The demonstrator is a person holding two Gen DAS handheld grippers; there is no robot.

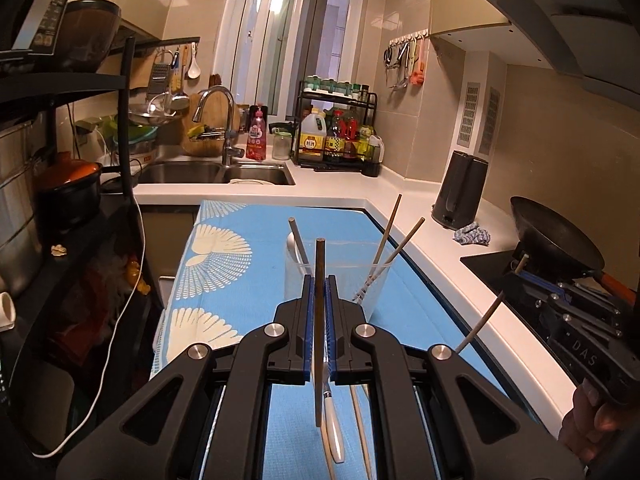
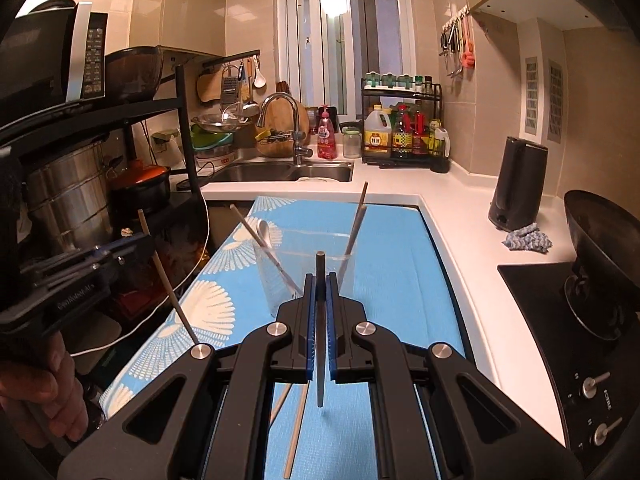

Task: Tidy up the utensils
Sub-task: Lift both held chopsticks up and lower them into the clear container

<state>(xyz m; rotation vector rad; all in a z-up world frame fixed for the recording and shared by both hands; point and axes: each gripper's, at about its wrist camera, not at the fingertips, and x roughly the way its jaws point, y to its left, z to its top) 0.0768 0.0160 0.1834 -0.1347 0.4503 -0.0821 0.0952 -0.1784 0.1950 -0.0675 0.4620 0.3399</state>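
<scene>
Dark brown wooden chopstick [image 1: 319,320] pinched upright between pressed-together jaws of left gripper [image 1: 320,284]; dark grey chopstick [image 2: 320,328] likewise clamped in right gripper [image 2: 320,282]. Just beyond, clear plastic cup [image 1: 362,280] holding chopsticks and white spoon, on blue patterned mat [image 1: 224,280]. Loose utensils below.

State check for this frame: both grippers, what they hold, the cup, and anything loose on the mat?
Left gripper: shut on a brown chopstick, upright.
Right gripper: shut on a dark chopstick, upright.
Cup: upright on mat, holding spoon and two leaning chopsticks.
Loose utensils: flat on mat.
</scene>
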